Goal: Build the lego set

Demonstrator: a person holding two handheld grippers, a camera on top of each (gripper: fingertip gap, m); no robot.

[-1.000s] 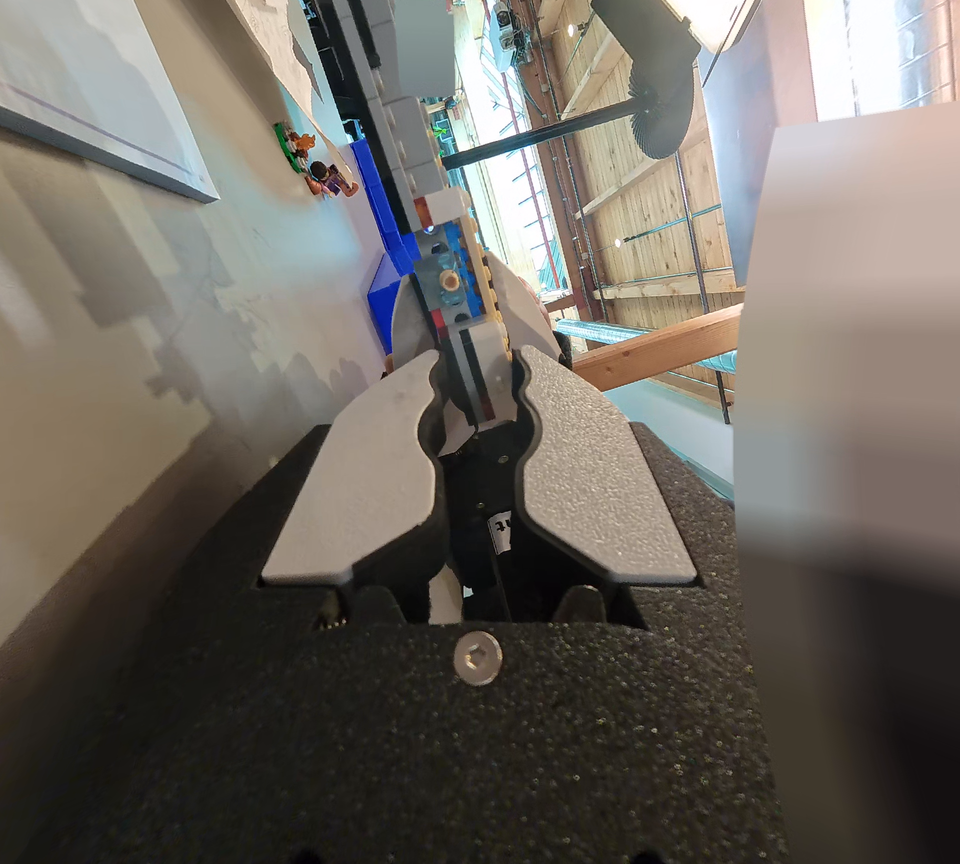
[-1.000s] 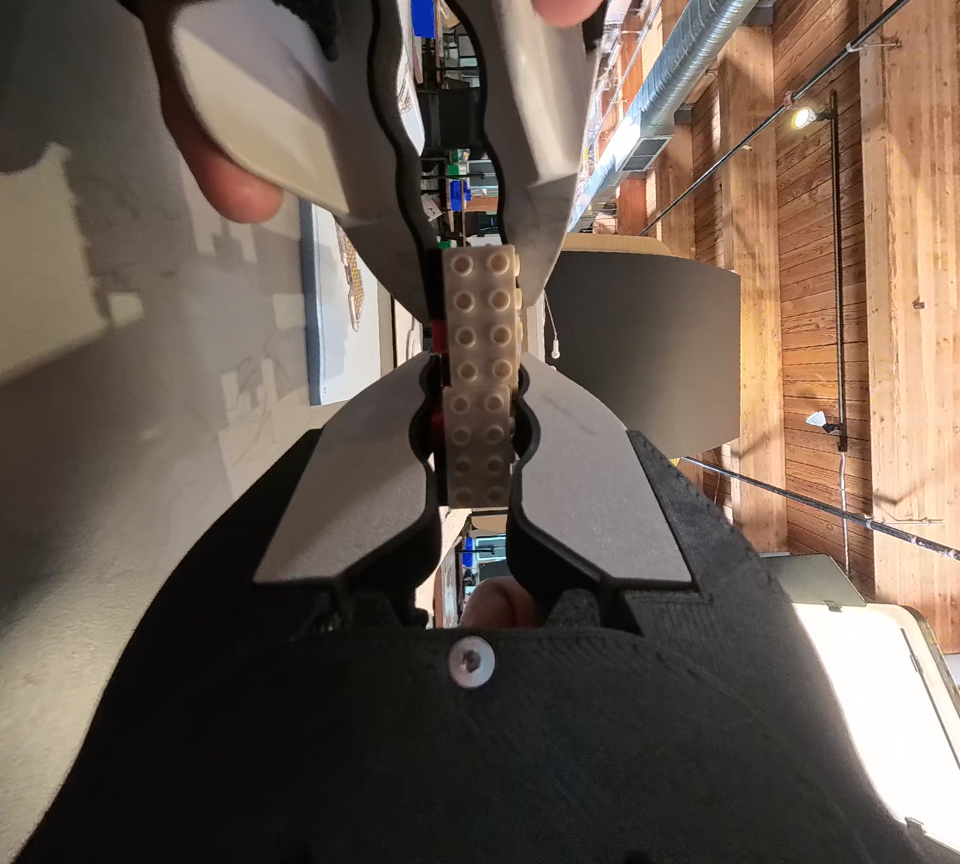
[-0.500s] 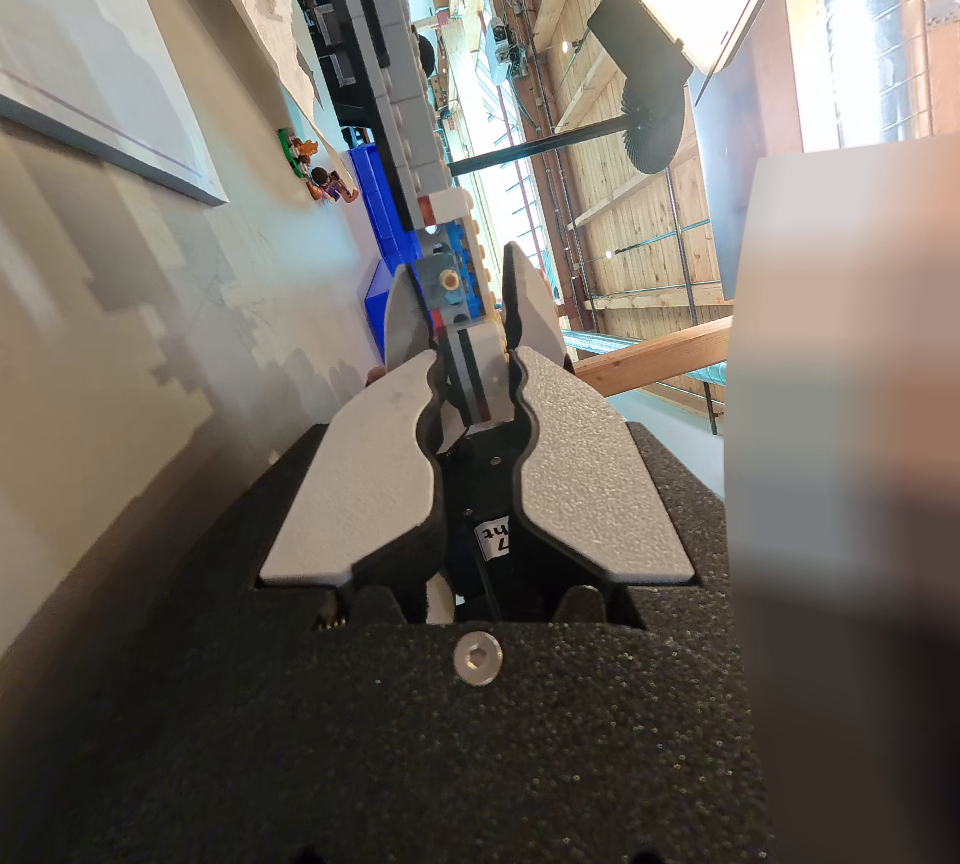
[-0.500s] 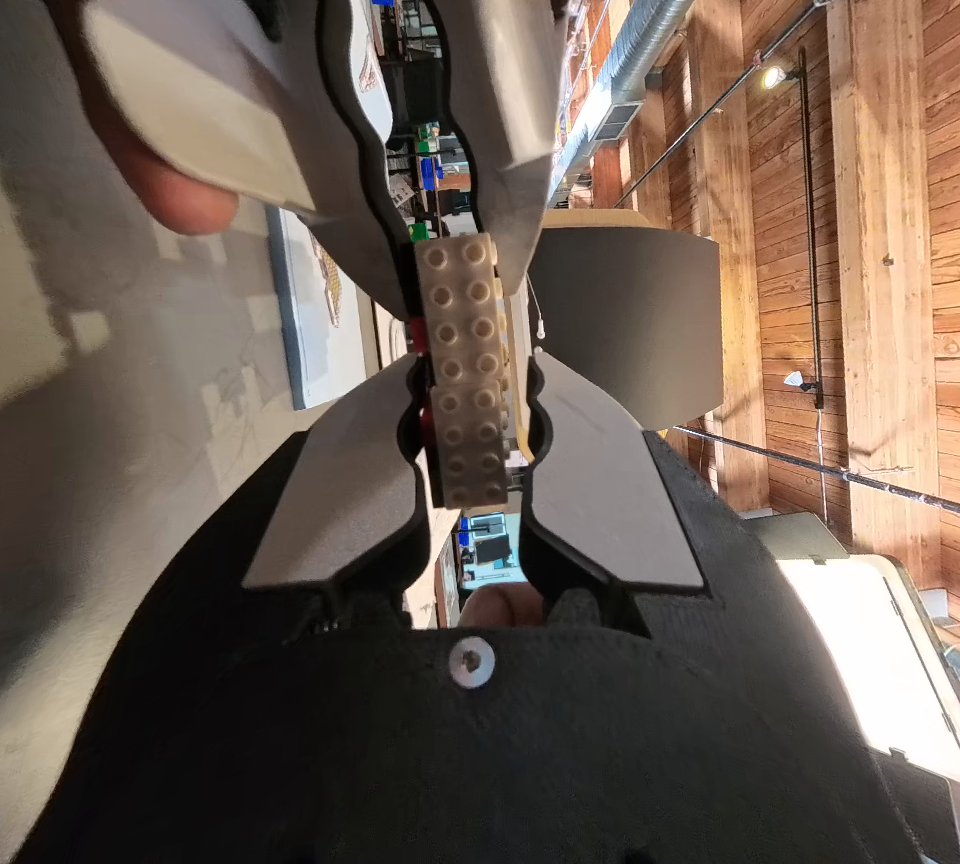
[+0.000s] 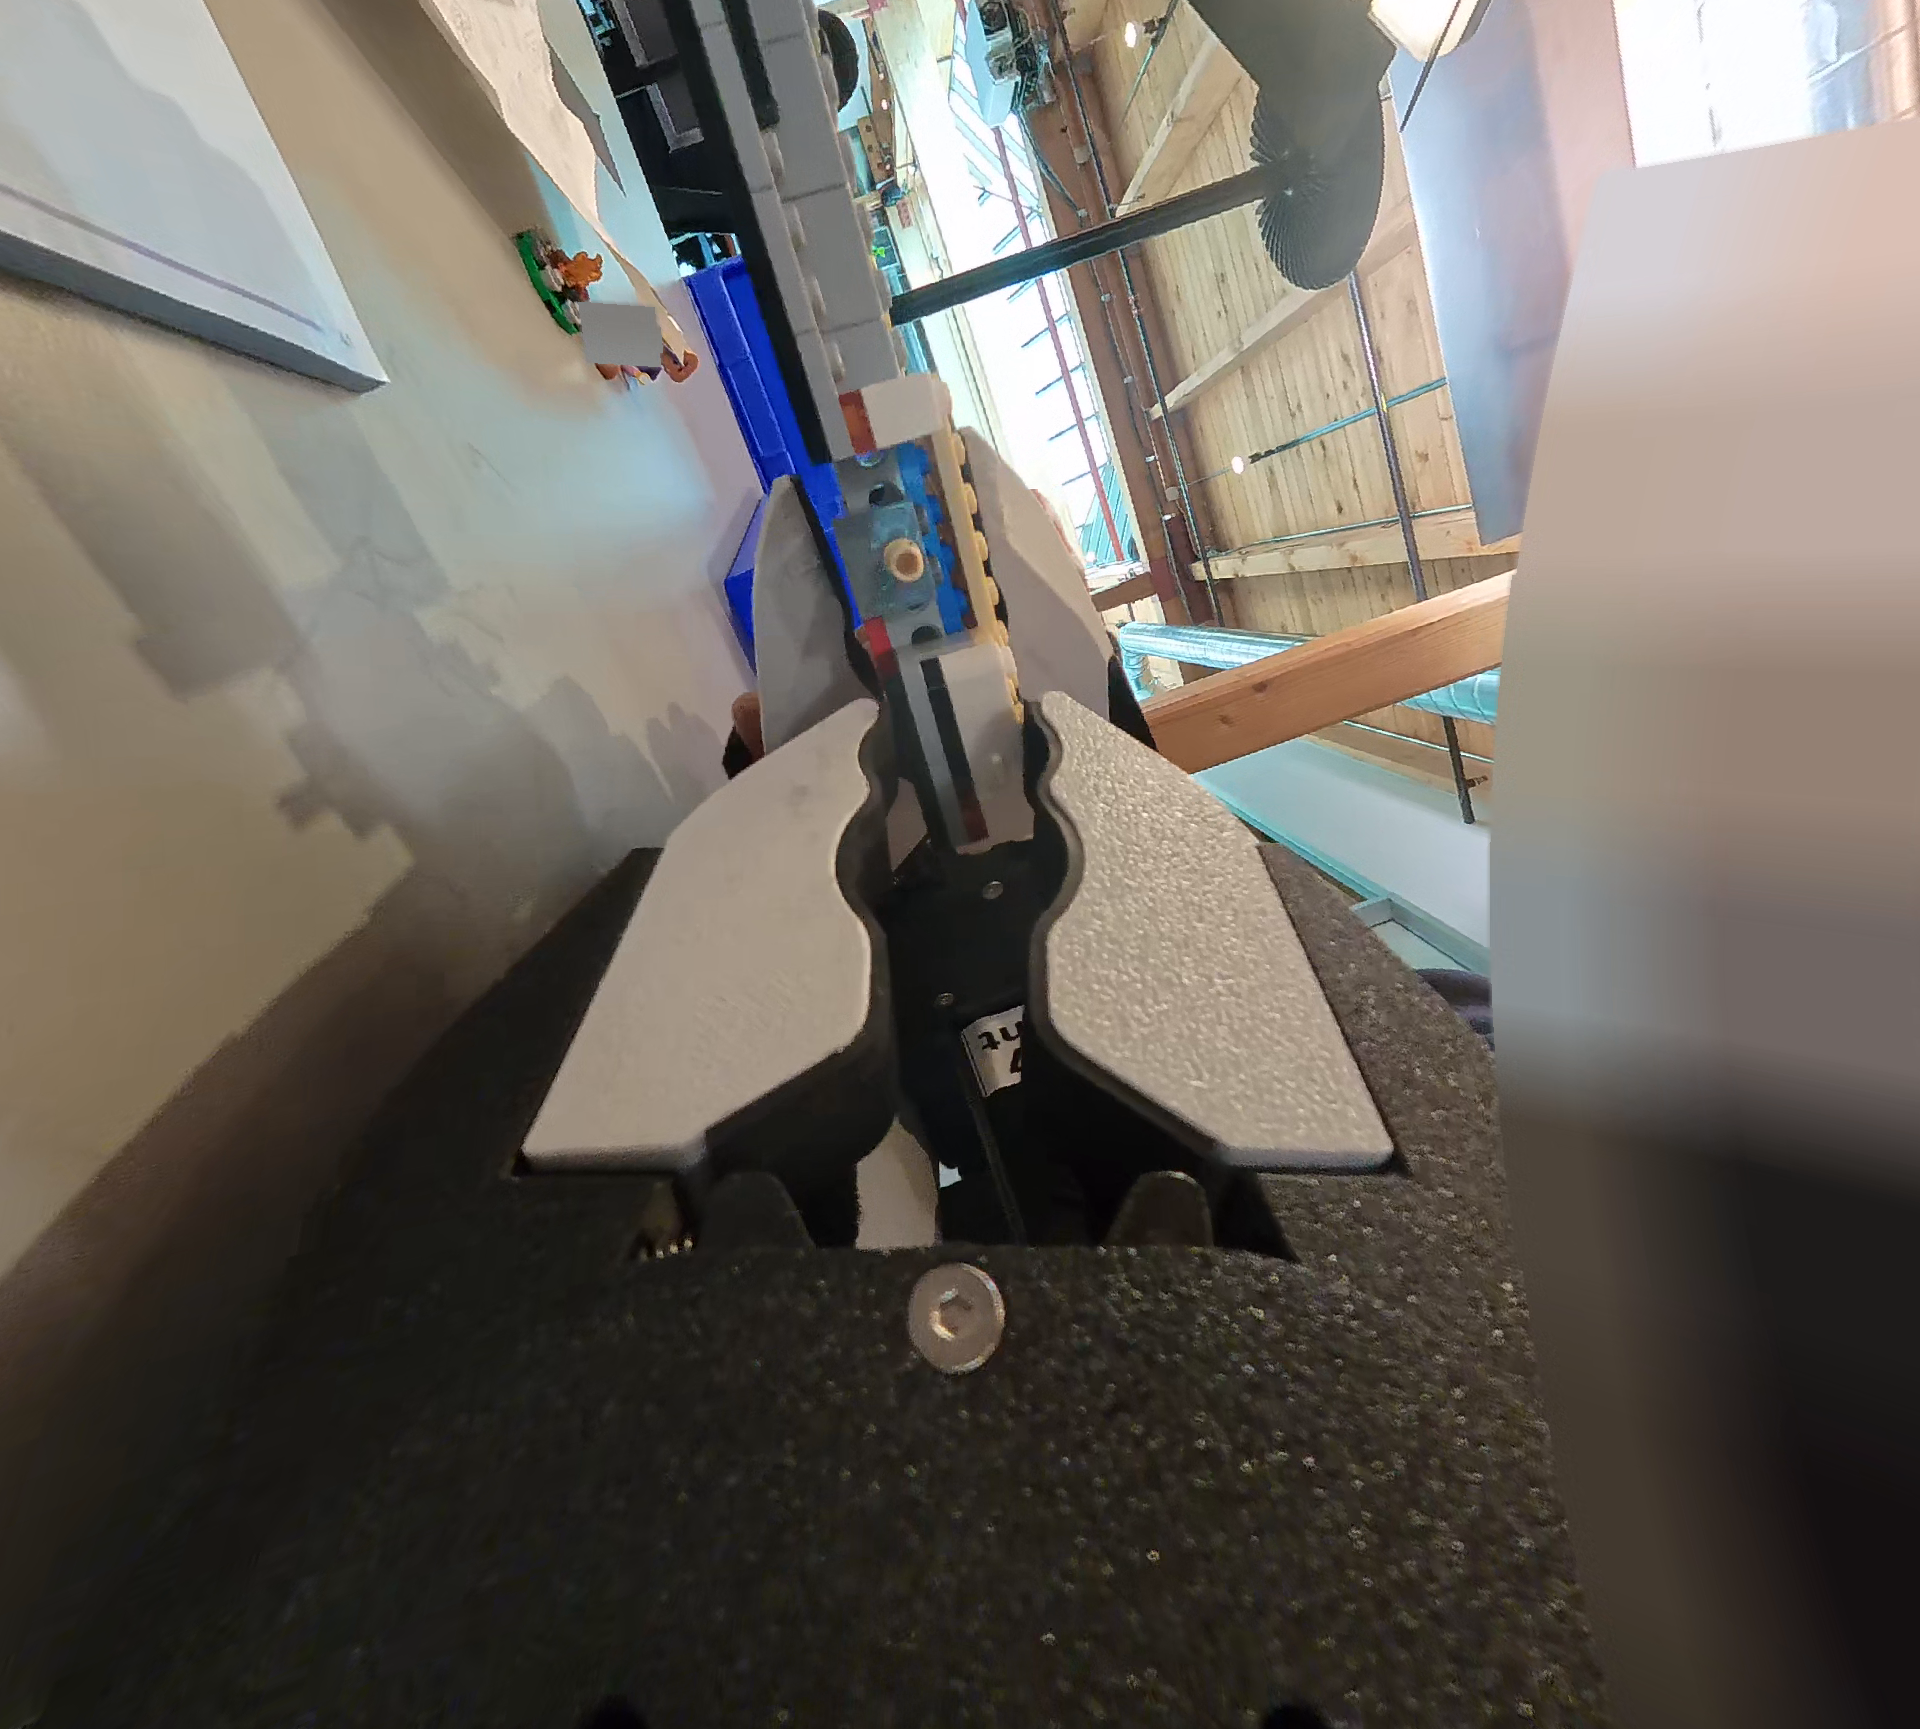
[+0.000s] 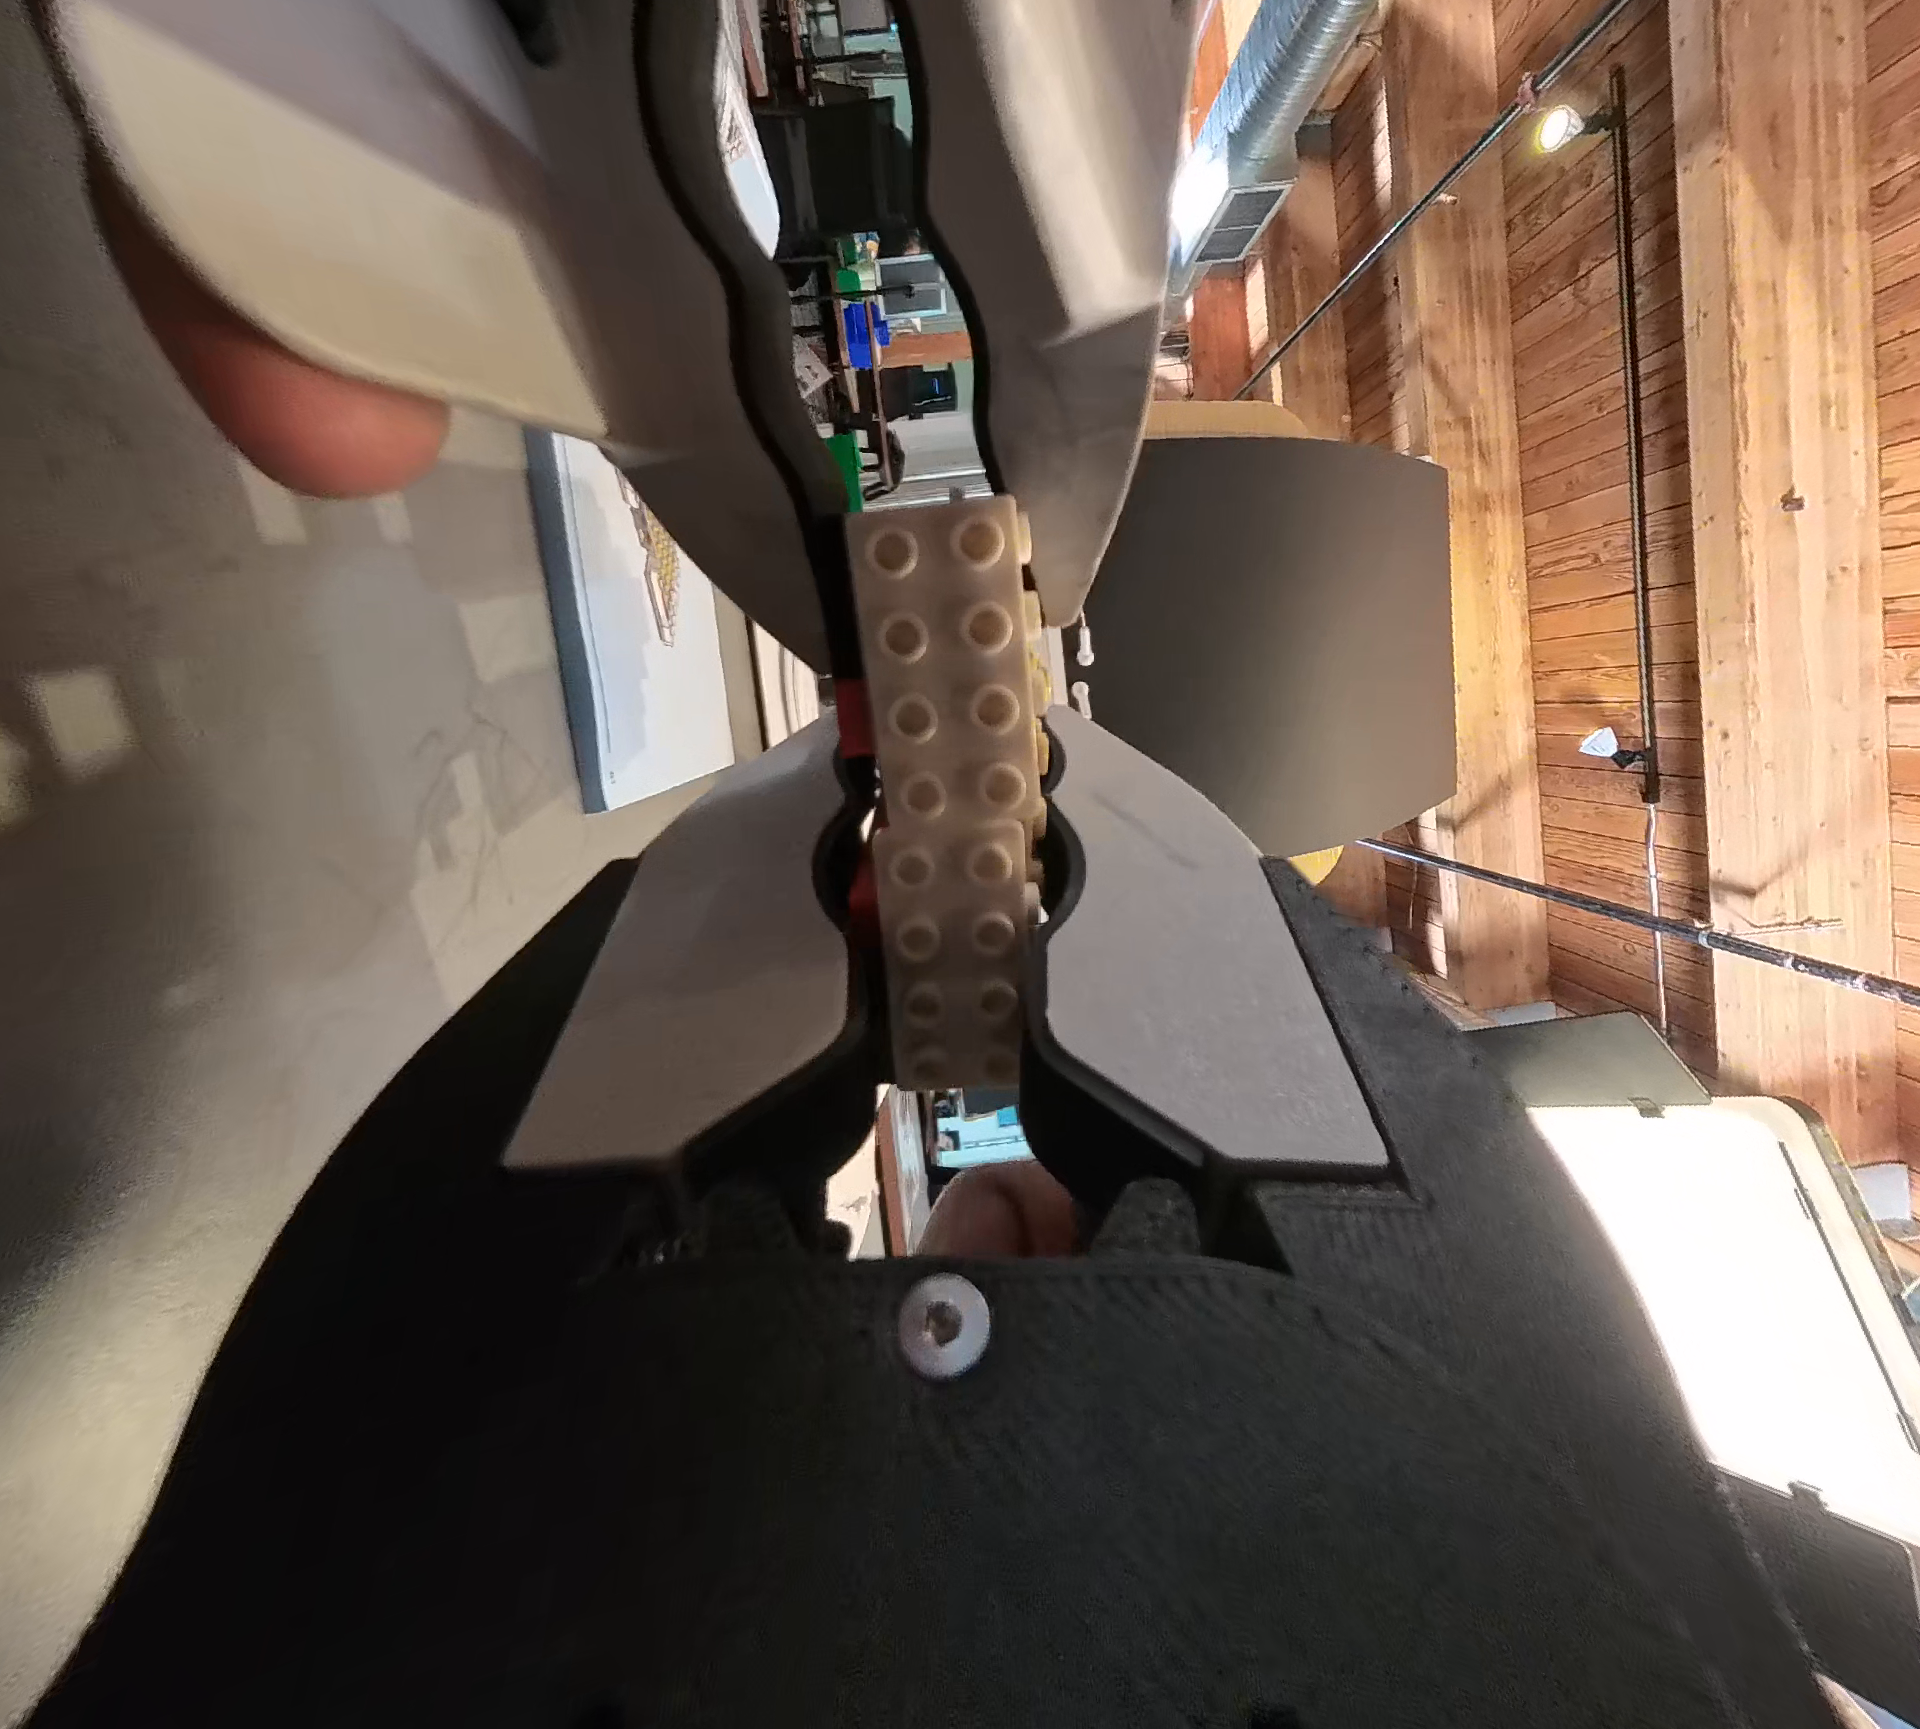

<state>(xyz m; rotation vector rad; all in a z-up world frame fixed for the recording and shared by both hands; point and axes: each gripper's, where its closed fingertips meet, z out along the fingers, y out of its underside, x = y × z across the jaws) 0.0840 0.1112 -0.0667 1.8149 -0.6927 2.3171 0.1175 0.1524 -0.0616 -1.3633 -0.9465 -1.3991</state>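
— Left wrist view?
— Left tool (image 5: 961, 744) clamped on the near end of a long toy-brick assembly (image 5: 790, 152); far tool's fingers (image 5: 795, 619) flanking the same piece, off the tabletop (image 5: 312, 640), beside blue bins (image 5: 738, 370).
— Right wrist view?
— Right tool (image 6: 951, 848) pinching the tan studded bricks (image 6: 945, 775); opposite tool gripping their far end. Seemingly a two-handed hold; steady, even pressure needed.
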